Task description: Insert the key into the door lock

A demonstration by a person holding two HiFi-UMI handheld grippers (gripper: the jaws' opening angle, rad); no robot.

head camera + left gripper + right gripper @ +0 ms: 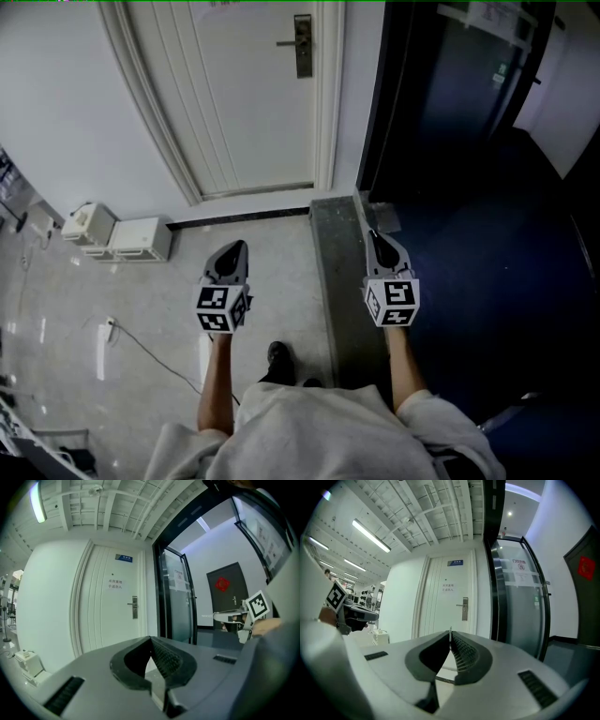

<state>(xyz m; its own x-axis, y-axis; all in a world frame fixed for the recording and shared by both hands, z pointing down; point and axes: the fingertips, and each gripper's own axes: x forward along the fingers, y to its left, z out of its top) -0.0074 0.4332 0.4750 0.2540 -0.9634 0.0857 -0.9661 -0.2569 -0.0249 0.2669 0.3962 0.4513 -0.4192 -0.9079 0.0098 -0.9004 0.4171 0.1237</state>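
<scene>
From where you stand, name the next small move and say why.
Probably walk closer and bring the right gripper toward the lock on the white door: its jaws are shut on what looks like the key, a thin sliver at their tip, and the lock is far ahead.

Blue plate (123,558) above white door (108,620): we are reading nothing, print too small.
Paper notice (115,584) on door: two lines, illegible.
Sheet (179,579) on glass panel (180,616): illegible.
Red emblem (223,584) on dark door (229,602): unreadable.
</scene>
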